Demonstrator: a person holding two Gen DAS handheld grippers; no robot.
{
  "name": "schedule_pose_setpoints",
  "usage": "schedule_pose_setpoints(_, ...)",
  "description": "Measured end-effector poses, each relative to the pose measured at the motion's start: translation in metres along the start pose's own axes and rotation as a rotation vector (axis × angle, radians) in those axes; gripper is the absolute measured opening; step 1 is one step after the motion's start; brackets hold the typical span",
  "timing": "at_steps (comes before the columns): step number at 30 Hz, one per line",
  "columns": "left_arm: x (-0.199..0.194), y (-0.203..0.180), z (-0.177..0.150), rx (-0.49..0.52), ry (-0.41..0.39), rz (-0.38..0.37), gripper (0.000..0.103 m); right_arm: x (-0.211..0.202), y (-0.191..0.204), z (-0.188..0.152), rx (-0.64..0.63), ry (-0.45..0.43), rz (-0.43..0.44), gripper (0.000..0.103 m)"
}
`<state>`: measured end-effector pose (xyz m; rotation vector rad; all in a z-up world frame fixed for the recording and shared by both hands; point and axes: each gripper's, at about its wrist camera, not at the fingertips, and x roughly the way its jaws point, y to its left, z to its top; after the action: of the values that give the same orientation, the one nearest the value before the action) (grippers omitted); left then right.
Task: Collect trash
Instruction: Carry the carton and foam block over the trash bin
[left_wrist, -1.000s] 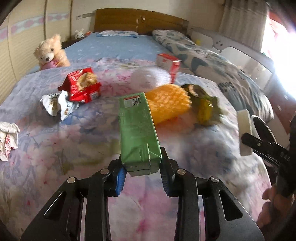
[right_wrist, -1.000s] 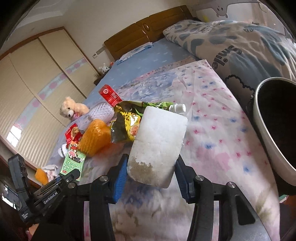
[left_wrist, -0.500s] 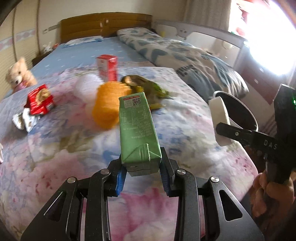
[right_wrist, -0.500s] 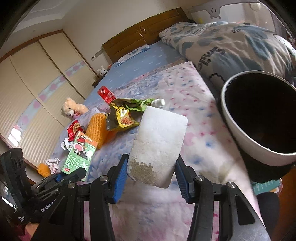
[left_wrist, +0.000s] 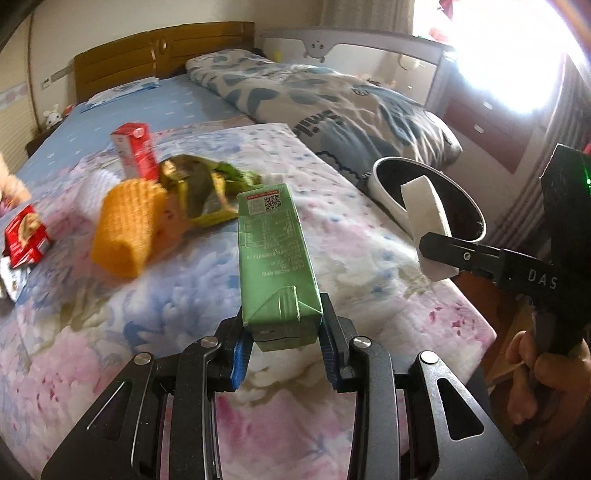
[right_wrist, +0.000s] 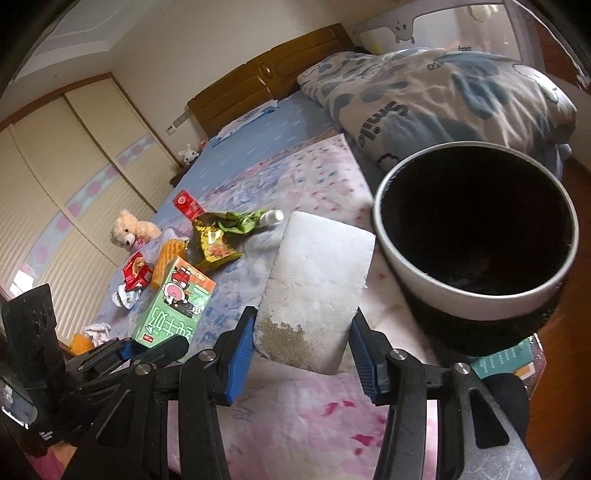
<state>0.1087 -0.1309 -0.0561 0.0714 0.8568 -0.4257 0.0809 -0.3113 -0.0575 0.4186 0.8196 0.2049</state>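
My left gripper (left_wrist: 284, 345) is shut on a green drink carton (left_wrist: 275, 254), held above the flowered bedspread. My right gripper (right_wrist: 303, 354) is shut on a white foam block (right_wrist: 317, 291), close to the left rim of the white, black-lined trash bin (right_wrist: 436, 288). In the left wrist view the right gripper (left_wrist: 439, 258) holds the foam block (left_wrist: 424, 210) at the bin's (left_wrist: 384, 188) near rim. The right wrist view shows the left gripper (right_wrist: 147, 345) with the green carton (right_wrist: 173, 306) at lower left.
On the bed lie an orange mesh sponge (left_wrist: 127, 225), a crumpled green-yellow snack bag (left_wrist: 199, 188), a red carton (left_wrist: 135, 149), a red snack box (left_wrist: 24, 236) and a teddy bear (right_wrist: 127, 230). A folded patterned quilt (left_wrist: 332, 107) lies behind the bin.
Both grippers have swung rightward towards the bin, which looms larger in the right wrist view. The foam block now sits at the bin's rim. Both grips are unchanged.
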Motion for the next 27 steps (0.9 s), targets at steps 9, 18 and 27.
schedule_pose_setpoints(9, 0.010, -0.027, 0.015, 0.060, 0.005, -0.039, 0.030, -0.019, -0.024, 0.006, 0.030, -0.030, -0.040, 0.049)
schedule_pose_setpoints(18, 0.023, -0.055, 0.033, 0.116, 0.009, -0.075, 0.030, -0.034, -0.051, 0.015, 0.066, -0.060, -0.077, 0.049)
schedule_pose_setpoints(27, 0.033, -0.083, 0.047, 0.164, 0.006, -0.103, 0.031, -0.041, -0.073, 0.025, 0.092, -0.077, -0.101, 0.049)
